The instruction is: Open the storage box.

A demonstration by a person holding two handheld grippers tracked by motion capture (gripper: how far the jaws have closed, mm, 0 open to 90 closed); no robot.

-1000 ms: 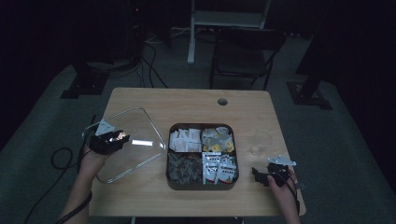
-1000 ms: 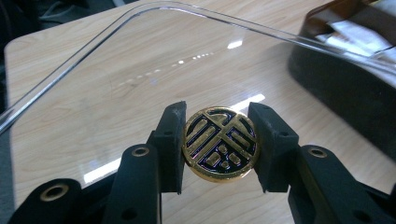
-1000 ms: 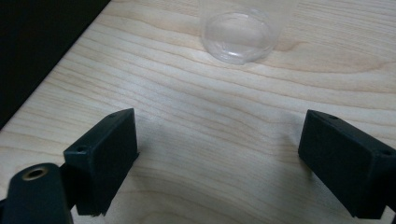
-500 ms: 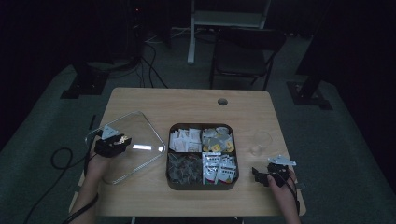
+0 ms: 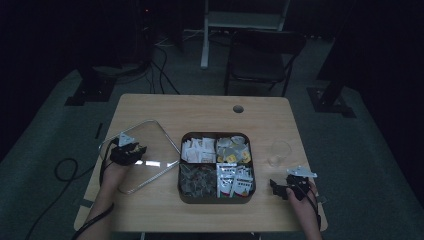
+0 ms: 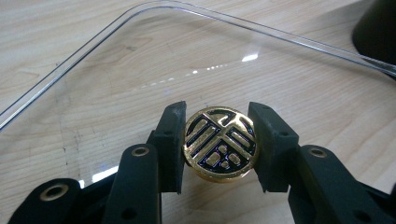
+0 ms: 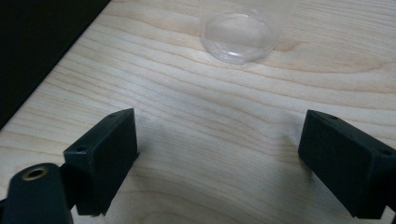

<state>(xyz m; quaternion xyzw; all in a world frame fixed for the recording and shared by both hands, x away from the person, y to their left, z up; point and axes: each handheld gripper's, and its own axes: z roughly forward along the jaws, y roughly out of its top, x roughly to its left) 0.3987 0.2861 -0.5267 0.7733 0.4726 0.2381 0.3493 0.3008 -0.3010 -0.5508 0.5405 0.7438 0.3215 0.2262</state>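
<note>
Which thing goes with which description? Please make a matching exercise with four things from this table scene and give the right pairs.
Things:
1. gold knob
2. clear lid
3. clear cup
4. box

Descriptions:
a. divided into four compartments of packets
b. clamped between the left gripper jaws
c. stands empty, ahead of the open right gripper
d. lies flat on the table, left of the box

Pairs: 1-b, 2-d, 3-c, 4-a

Wooden table (image 5: 150, 107) – clear lid (image 5: 150, 165), compartment tray (image 5: 182, 192), glass cup (image 5: 279, 152).
</note>
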